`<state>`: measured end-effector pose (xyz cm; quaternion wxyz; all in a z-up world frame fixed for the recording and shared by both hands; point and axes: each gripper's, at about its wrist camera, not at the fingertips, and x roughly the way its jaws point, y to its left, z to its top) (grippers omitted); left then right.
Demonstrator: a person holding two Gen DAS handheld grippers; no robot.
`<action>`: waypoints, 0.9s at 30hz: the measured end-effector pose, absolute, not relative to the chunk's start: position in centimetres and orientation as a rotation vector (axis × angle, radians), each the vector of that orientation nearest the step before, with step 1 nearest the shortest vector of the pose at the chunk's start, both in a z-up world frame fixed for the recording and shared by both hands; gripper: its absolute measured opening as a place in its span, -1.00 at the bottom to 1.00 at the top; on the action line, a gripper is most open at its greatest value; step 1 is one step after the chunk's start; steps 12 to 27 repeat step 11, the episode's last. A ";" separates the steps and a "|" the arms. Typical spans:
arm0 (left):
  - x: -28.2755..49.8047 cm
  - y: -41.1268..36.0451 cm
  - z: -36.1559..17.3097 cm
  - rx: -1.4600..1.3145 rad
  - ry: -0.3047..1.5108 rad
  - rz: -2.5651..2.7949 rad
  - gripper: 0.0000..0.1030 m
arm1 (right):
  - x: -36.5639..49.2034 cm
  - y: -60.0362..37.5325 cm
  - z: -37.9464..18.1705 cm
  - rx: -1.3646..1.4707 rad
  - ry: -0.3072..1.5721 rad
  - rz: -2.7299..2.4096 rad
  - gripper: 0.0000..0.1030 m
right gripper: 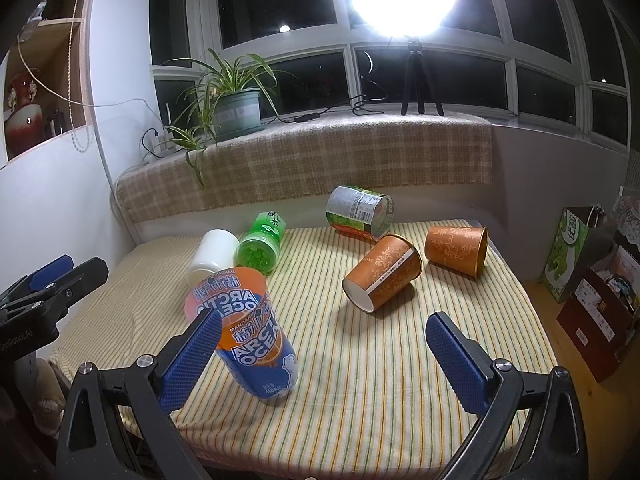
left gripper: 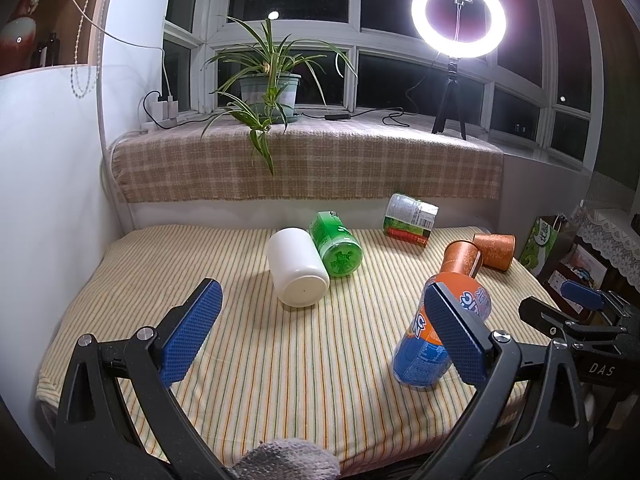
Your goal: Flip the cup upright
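Note:
Several cups lie on the striped cloth [left gripper: 260,360]. A white cup [left gripper: 296,272] lies on its side next to a green cup [left gripper: 336,244]. An orange-and-blue Arctic Ocean cup [right gripper: 252,328] stands upside down near the front, partly behind the right finger in the left wrist view [left gripper: 436,336]. Two orange patterned paper cups [right gripper: 384,272] [right gripper: 456,250] lie on their sides at the right. A silver-green labelled cup [right gripper: 360,212] lies at the back. My left gripper [left gripper: 322,332] is open and empty. My right gripper [right gripper: 324,360] is open and empty, its left finger beside the Arctic Ocean cup.
A plaid-covered sill [left gripper: 308,160] behind the table holds a potted plant [left gripper: 270,88], chargers and a ring light on a tripod [left gripper: 458,16]. A white wall panel [left gripper: 48,200] bounds the left. Boxes and a green bag [right gripper: 568,248] stand at the right.

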<state>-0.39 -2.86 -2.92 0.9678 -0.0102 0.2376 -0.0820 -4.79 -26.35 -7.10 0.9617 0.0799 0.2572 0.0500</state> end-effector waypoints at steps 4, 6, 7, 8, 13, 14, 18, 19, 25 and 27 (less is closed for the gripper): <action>-0.4 -2.7 -3.0 -0.019 0.483 -0.163 0.99 | -4.9 -26.3 -7.4 0.160 0.527 0.104 1.00; -0.4 -2.7 -3.0 -0.018 0.484 -0.164 0.99 | -4.8 -26.2 -7.5 0.159 0.529 0.106 1.00; -0.4 -2.6 -3.0 -0.017 0.482 -0.162 0.99 | -4.9 -26.1 -7.5 0.158 0.531 0.107 1.00; -0.4 -2.6 -3.0 -0.016 0.480 -0.161 0.99 | -4.8 -26.1 -7.6 0.158 0.532 0.108 1.00; -0.4 -2.4 -3.0 -0.011 0.476 -0.154 0.99 | -4.8 -26.0 -7.6 0.156 0.535 0.111 1.00; -0.4 -2.4 -3.0 -0.011 0.476 -0.154 0.99 | -4.8 -26.0 -7.6 0.156 0.535 0.111 1.00; -0.4 -2.4 -3.0 -0.011 0.476 -0.154 0.99 | -4.8 -26.0 -7.6 0.156 0.535 0.111 1.00; -0.4 -2.4 -3.0 -0.011 0.476 -0.154 0.99 | -4.8 -26.0 -7.6 0.156 0.535 0.111 1.00; -0.4 -2.4 -3.0 -0.011 0.476 -0.154 0.99 | -4.8 -26.0 -7.6 0.156 0.535 0.111 1.00; -0.4 -2.4 -3.0 -0.011 0.476 -0.154 0.99 | -4.8 -26.0 -7.6 0.156 0.535 0.111 1.00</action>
